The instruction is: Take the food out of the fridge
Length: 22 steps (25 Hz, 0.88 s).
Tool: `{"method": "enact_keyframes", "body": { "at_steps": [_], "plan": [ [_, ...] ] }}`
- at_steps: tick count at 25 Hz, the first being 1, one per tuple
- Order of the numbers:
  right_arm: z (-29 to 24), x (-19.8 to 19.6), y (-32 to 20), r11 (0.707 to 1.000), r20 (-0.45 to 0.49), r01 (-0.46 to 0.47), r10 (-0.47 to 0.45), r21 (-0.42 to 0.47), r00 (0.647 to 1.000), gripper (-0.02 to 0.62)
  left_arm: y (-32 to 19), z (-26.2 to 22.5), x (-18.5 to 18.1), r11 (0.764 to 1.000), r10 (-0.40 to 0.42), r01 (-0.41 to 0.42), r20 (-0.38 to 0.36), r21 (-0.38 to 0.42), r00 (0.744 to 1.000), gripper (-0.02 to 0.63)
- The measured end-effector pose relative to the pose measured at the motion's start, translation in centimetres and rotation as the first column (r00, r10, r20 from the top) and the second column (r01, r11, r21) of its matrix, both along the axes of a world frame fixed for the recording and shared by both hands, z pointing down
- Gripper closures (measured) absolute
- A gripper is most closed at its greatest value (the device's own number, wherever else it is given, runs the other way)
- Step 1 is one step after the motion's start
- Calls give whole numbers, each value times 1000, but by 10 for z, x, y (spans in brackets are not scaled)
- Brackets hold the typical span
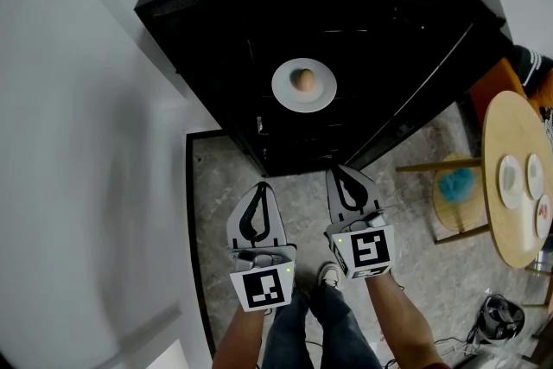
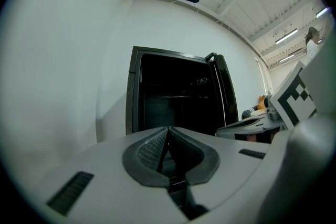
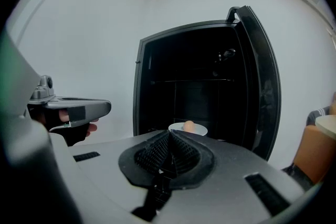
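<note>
A black fridge (image 1: 346, 4) stands with its door (image 1: 432, 73) swung open to the right. Inside, on a shelf, sits a white plate (image 1: 285, 95) carrying a small tan piece of food (image 1: 303, 80); the right gripper view shows the plate (image 3: 198, 128) and the food (image 3: 189, 126) too. My left gripper (image 1: 262, 184) is shut and empty, in front of the fridge's lower left. My right gripper (image 1: 335, 169) is also shut and empty, just short of the opening. In the left gripper view the dark fridge (image 2: 176, 94) interior shows no plate.
A round wooden table (image 1: 501, 194) with white dishes (image 1: 510, 181) stands to the right. Beside it is a wooden stool (image 1: 454, 194) holding a blue thing. An orange seat (image 1: 497, 78) is near the door. The white wall (image 1: 78, 143) runs along the left.
</note>
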State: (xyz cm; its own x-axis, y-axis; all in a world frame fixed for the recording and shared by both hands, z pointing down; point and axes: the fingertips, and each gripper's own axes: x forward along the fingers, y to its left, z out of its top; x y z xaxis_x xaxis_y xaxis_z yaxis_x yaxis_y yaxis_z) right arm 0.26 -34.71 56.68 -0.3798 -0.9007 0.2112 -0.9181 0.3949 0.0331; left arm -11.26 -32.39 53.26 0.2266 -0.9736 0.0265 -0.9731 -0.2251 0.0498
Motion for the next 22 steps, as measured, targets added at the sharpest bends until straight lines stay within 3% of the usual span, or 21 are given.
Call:
{"method": "enact_keyframes", "body": {
  "at_steps": [7, 11, 14, 17, 22],
  "plan": [
    [1, 2, -2, 1000, 1, -2, 2, 5, 1000, 574, -12, 15, 4, 996, 63, -67, -64, -55, 996, 592],
    [0, 4, -3, 1000, 3, -6, 6, 10, 1000, 574, -25, 29, 12, 984, 112, -136, -191, -117, 975, 592],
    [0, 7, -4, 1000, 4, -7, 7, 9, 1000, 574, -37, 37, 21, 966, 138, -202, -336, -163, 932, 576],
    [2, 8, -5, 1000, 4, -9, 9, 6, 1000, 574, -48, 45, 29, 949, 138, -251, -462, -192, 876, 504],
    [5, 10, -8, 1000, 4, -9, 9, 4, 1000, 574, -69, 60, 38, 928, 103, -299, -614, -224, 782, 459]
  ]
}}
